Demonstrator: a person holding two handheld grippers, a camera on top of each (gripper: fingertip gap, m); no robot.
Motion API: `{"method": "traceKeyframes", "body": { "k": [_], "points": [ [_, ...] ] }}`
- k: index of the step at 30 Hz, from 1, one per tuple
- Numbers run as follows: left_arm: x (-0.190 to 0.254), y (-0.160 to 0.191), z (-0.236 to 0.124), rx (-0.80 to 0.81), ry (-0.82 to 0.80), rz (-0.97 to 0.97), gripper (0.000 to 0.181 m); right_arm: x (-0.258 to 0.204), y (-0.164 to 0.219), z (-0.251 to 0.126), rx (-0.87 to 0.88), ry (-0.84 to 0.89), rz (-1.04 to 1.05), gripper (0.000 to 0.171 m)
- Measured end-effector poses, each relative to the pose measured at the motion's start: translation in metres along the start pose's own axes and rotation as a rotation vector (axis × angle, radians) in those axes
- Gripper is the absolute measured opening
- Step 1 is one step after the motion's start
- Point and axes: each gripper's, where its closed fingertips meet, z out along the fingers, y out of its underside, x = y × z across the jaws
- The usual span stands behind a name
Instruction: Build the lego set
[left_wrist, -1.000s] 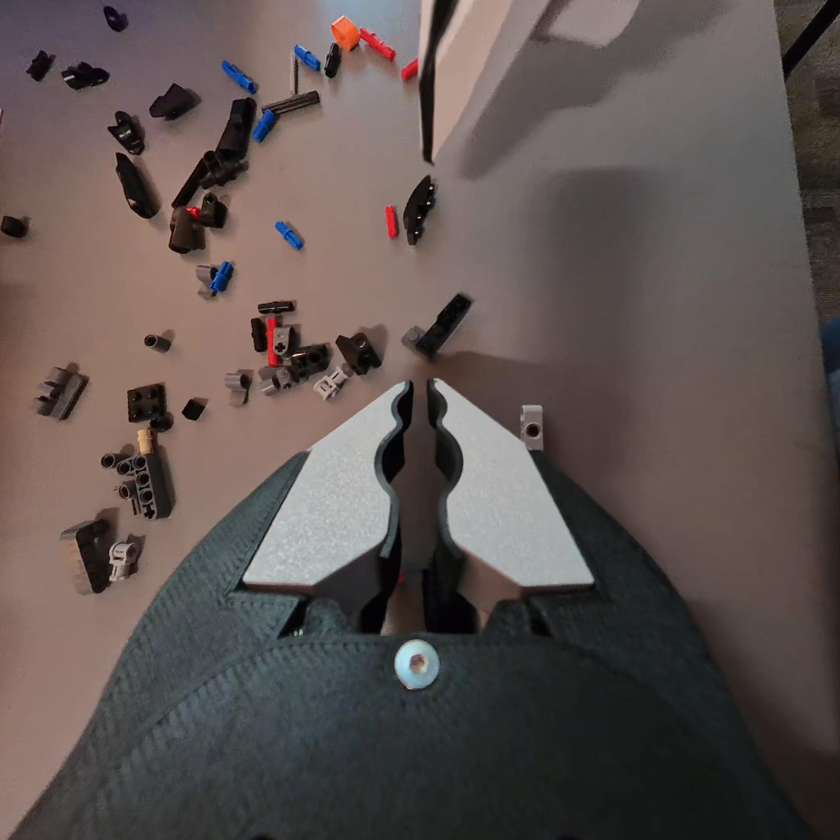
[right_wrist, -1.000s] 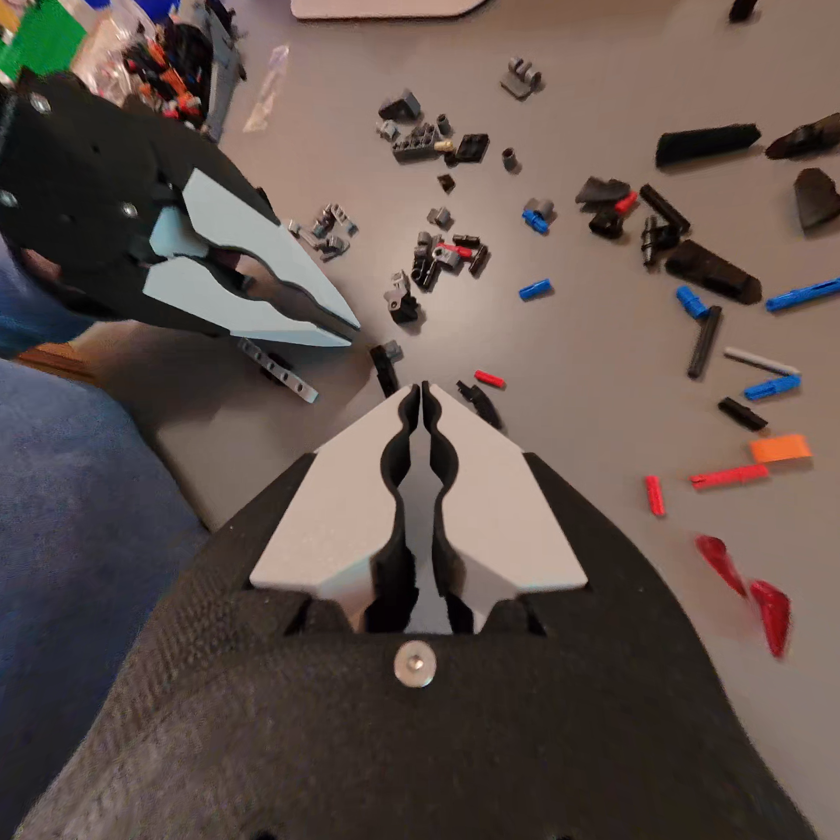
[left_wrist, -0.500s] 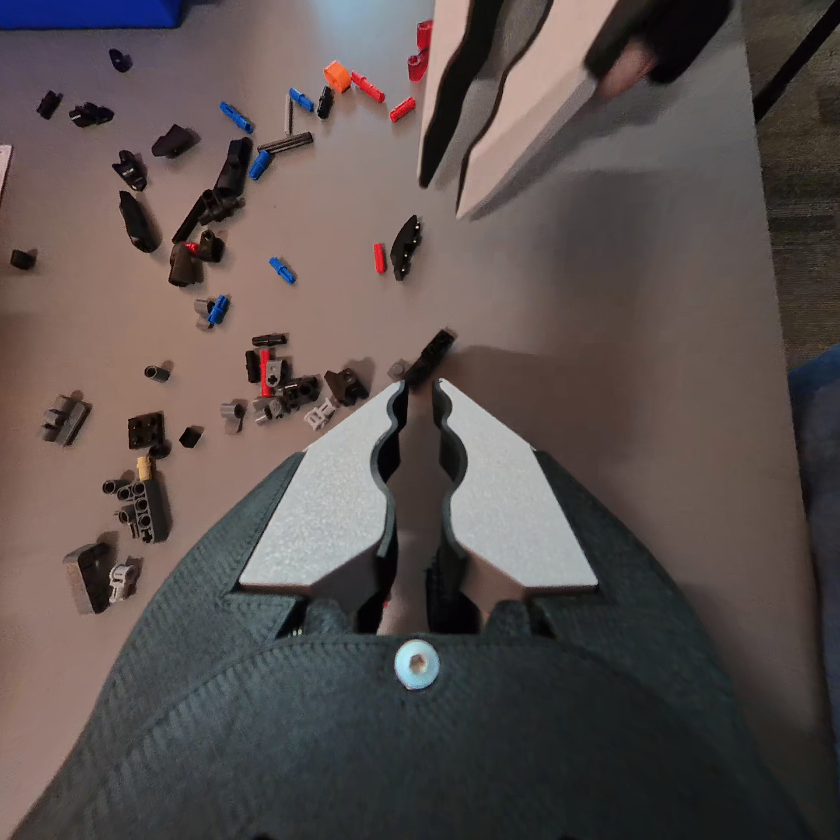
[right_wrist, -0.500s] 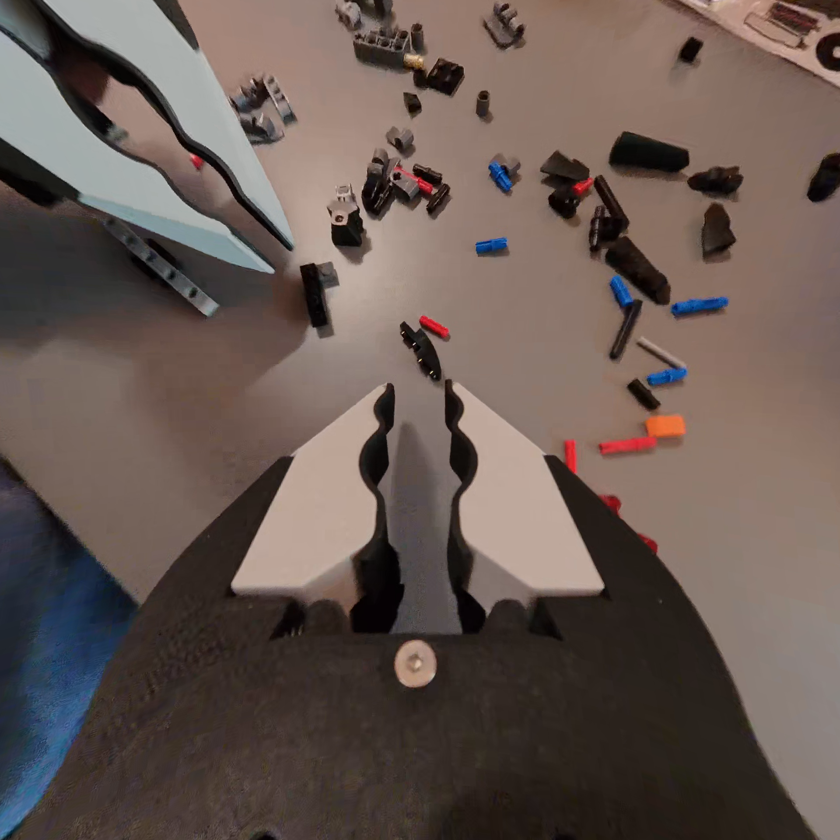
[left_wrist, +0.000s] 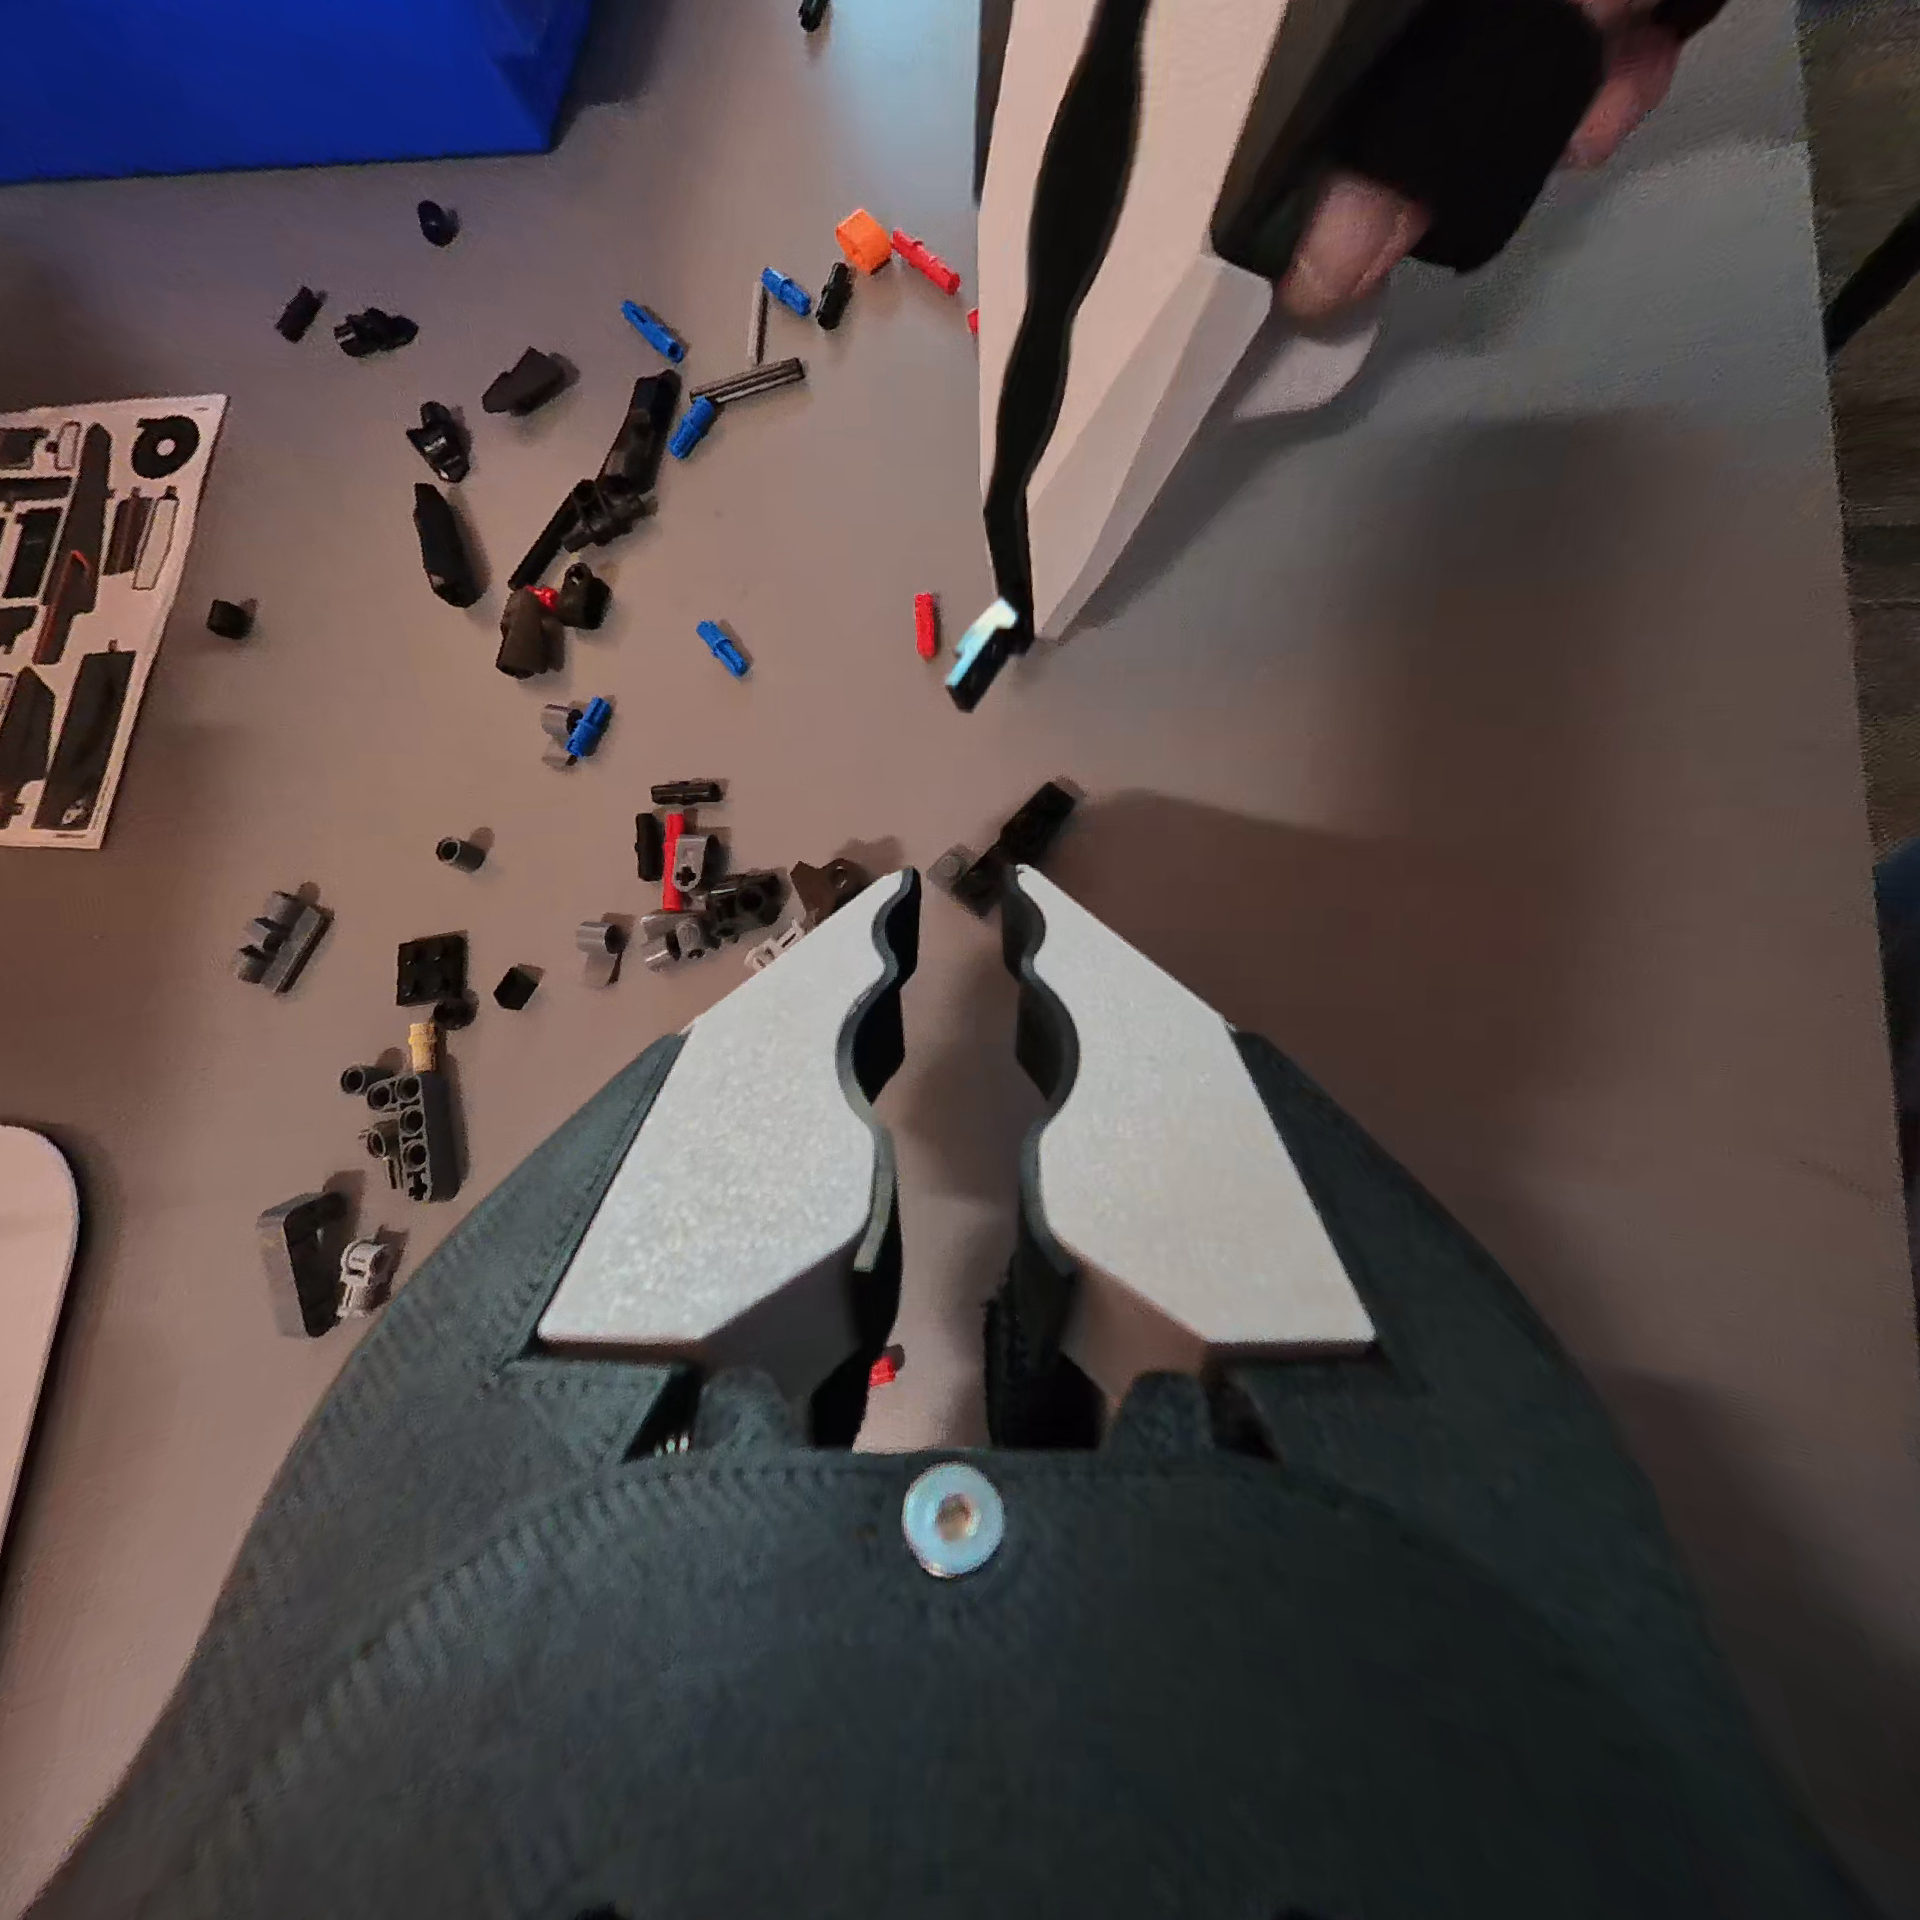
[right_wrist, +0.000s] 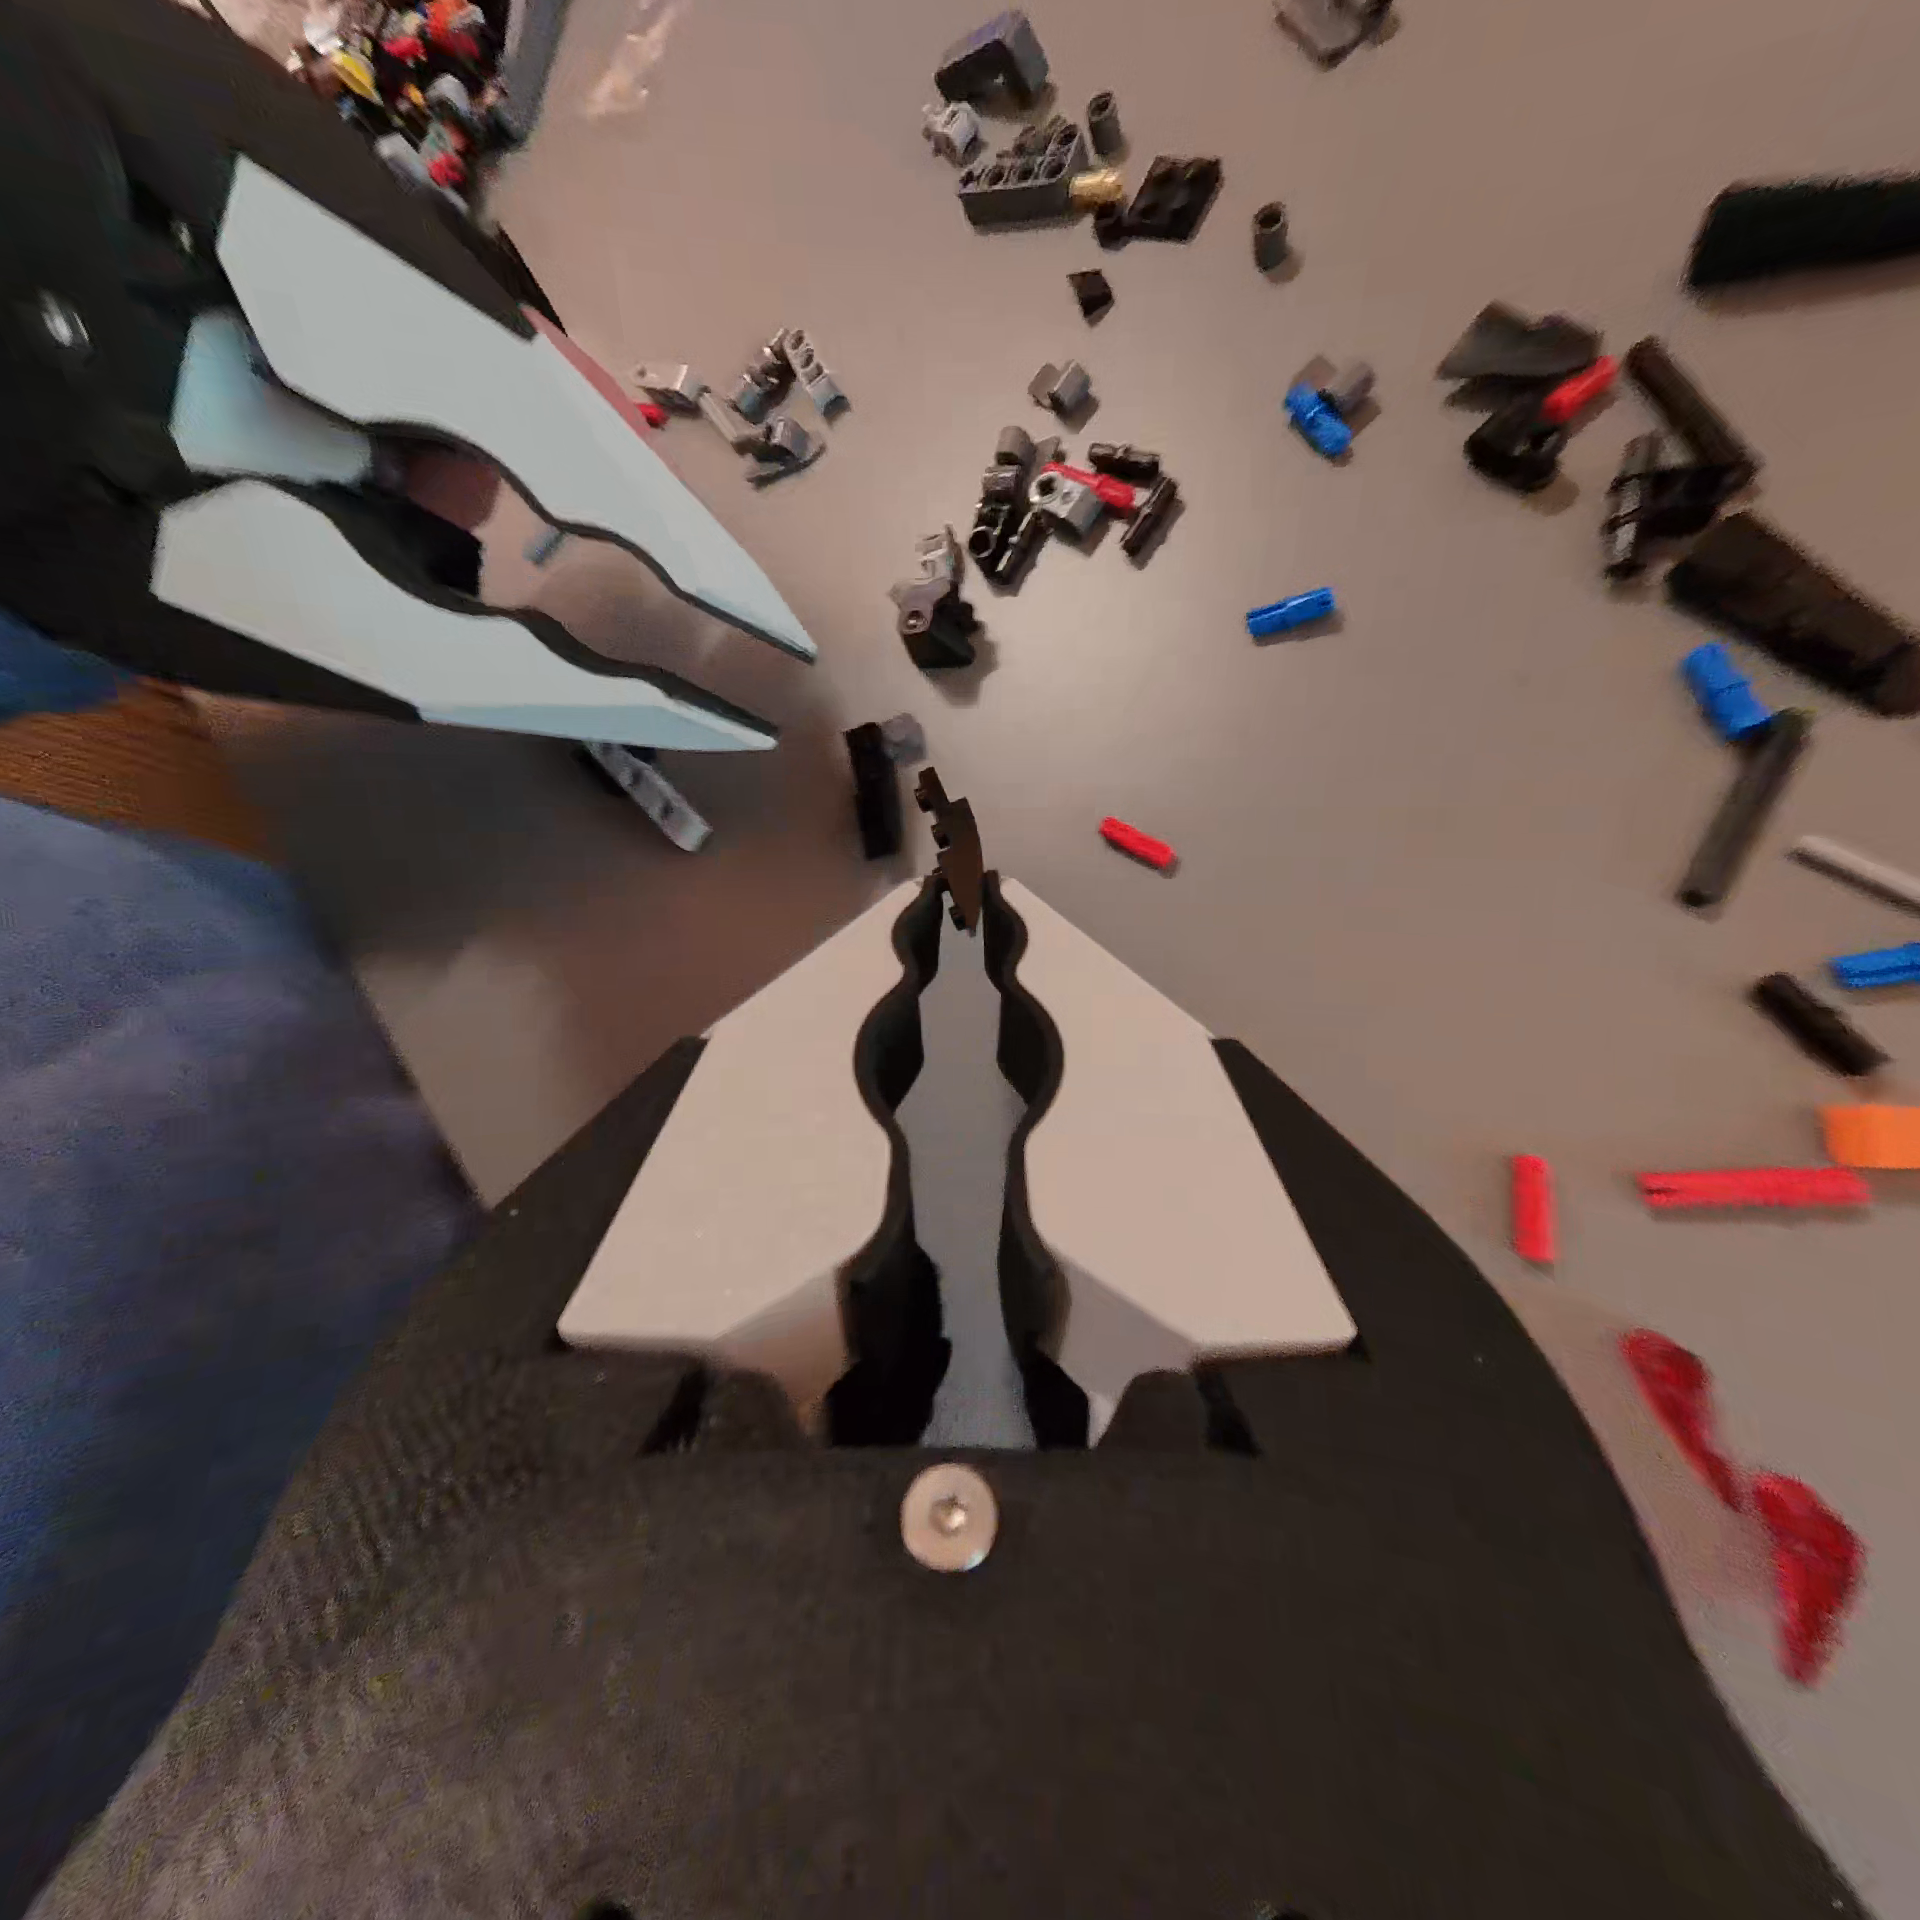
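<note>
Loose lego pieces in black, grey, blue and red lie scattered on the grey table (left_wrist: 1455, 935). My right gripper (right_wrist: 961, 888) is shut on a small black curved plate (right_wrist: 958, 847) and holds it by one end, lifted off the table. In the left wrist view the right gripper (left_wrist: 1023, 613) comes down from the top with that plate (left_wrist: 982, 665) at its tips. My left gripper (left_wrist: 961, 883) is slightly open and empty, with a black plate joined to a small grey piece (left_wrist: 1023, 826) just beyond its tips. It also shows in the right wrist view (right_wrist: 795, 696).
A sticker sheet (left_wrist: 83, 613), a blue box (left_wrist: 270, 83) and a white rounded object (left_wrist: 31, 1247) are at the left. A grey beam (right_wrist: 655, 795) lies under the left gripper. Red translucent pieces (right_wrist: 1766, 1486) lie at the right. The table edge (left_wrist: 1829, 520) runs along the right. My right fingertips sit around 6 cm from my left ones.
My right gripper opened, came down over the black curved plate, shut on it and lifted it. My left gripper opened a little and drew back, so more of the table shows.
</note>
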Motion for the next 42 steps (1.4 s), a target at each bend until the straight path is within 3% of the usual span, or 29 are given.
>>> {"method": "traceKeyframes", "body": {
  "k": [1,4,19,28,30,33,42],
  "points": [
    [0.001,0.000,0.000,0.002,-0.002,0.012,0.015,-0.004,0.000,0.003,-0.021,-0.032,0.050,0.005],
    [0.000,0.001,0.000,0.008,-0.038,0.091,0.014,-0.015,-0.005,0.014,-0.035,-0.132,0.171,0.005],
    [0.002,0.001,0.010,0.012,-0.048,0.418,0.013,-0.018,0.002,0.032,-0.155,-0.200,0.374,0.005],
    [-0.001,0.009,0.013,-0.004,-0.036,0.461,0.013,-0.021,-0.001,0.036,-0.146,-0.222,0.419,0.005],
    [-0.001,0.010,0.013,-0.002,-0.035,0.449,0.013,-0.021,-0.006,0.035,-0.115,-0.223,0.426,0.015],
    [-0.001,0.010,0.013,0.003,-0.031,0.436,0.014,-0.016,-0.009,0.031,-0.097,-0.165,0.367,0.023],
    [-0.002,0.012,0.011,0.001,-0.027,0.420,0.015,-0.019,-0.017,0.023,-0.073,-0.071,0.101,0.014]
  ]
}}
